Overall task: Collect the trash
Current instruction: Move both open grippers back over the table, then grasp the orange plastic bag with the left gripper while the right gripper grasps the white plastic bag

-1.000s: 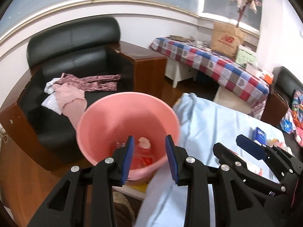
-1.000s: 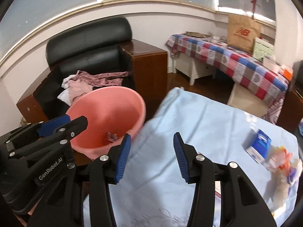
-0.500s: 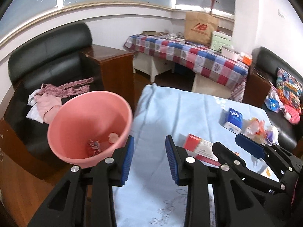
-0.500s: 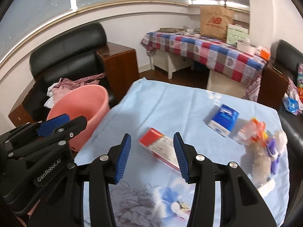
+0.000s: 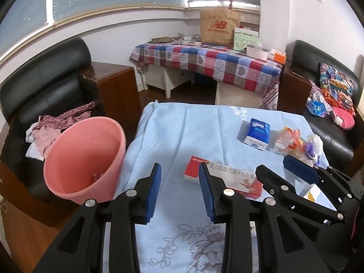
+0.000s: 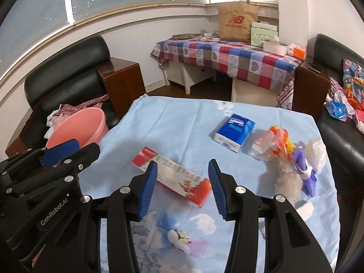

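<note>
Pink bin (image 5: 84, 159) shifted from frame centre to lower left; red box (image 6: 173, 177) now shown. Both grippers' fingers (image 5: 154, 191) (image 6: 216, 188) held apart, empty. Bin contents (image 5: 97, 177) seen only in left view.

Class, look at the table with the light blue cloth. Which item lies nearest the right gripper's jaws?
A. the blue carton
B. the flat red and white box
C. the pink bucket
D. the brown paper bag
B. In the right wrist view the flat red and white box lies just beyond the open, empty right gripper; the blue carton sits farther back.
</note>
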### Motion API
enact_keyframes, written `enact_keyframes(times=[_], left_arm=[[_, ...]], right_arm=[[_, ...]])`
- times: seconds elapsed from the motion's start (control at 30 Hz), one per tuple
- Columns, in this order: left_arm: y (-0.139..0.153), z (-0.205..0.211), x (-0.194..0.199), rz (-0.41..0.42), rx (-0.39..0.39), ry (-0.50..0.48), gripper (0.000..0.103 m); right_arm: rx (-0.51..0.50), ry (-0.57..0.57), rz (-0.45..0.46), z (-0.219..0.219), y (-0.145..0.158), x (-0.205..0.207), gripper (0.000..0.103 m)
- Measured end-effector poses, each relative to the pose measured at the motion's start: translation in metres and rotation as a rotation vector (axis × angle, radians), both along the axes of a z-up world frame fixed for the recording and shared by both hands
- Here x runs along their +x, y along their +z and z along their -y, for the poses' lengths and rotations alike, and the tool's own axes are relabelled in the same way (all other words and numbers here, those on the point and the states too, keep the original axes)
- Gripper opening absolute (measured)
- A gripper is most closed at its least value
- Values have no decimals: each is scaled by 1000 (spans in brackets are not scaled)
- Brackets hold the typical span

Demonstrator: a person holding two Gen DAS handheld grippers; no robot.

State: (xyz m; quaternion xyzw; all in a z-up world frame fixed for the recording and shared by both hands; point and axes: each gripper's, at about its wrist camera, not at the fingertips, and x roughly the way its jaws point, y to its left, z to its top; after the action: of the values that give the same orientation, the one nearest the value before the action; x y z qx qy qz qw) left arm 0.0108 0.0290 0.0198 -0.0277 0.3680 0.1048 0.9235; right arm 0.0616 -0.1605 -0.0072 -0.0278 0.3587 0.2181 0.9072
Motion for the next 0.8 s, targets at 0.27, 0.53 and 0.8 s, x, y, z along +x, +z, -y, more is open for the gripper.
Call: enact_keyframes(times=[0.27, 0.53, 0.8], left_arm=[[-4, 23, 8, -15, 11, -39, 34], [-19, 22, 26, -87, -116, -95, 40], [-33, 49, 65, -161, -188, -213, 43]], right_arm=[[8, -40, -13, 26, -6, 2, 47], [17, -146, -66, 83, -26, 7, 47], [68, -259, -120, 143, -47, 10, 47]])
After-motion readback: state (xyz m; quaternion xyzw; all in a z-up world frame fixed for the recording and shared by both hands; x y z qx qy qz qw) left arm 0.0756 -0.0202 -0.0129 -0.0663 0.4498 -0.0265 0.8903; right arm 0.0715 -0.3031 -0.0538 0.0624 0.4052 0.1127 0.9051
